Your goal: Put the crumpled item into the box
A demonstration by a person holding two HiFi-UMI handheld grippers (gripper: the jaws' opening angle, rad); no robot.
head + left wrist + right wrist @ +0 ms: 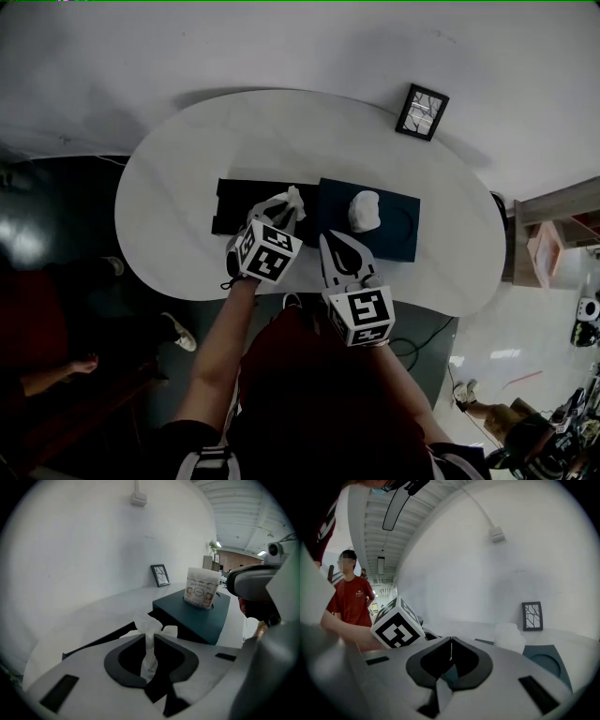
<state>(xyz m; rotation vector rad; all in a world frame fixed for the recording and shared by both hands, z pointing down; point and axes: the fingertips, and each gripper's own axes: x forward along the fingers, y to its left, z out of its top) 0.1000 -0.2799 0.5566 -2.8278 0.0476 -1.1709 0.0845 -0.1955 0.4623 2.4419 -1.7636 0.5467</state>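
A crumpled white tissue (148, 626) is pinched in my left gripper (149, 638), which is shut on it. In the head view the tissue (294, 199) pokes out past the left gripper (285, 210), over the right end of a flat black box (236, 206). A dark teal box (389, 228) lies just right of it, with a white packet (364, 211) standing on top. My right gripper (335, 244) hovers at the teal box's near left corner, with its jaws shut and nothing between them (451, 640).
The white oval table (187, 159) carries a small black picture frame (422, 112) at its back right edge. The left gripper's marker cube (397, 625) fills the left of the right gripper view. A person in a red shirt (352, 603) stands beyond it.
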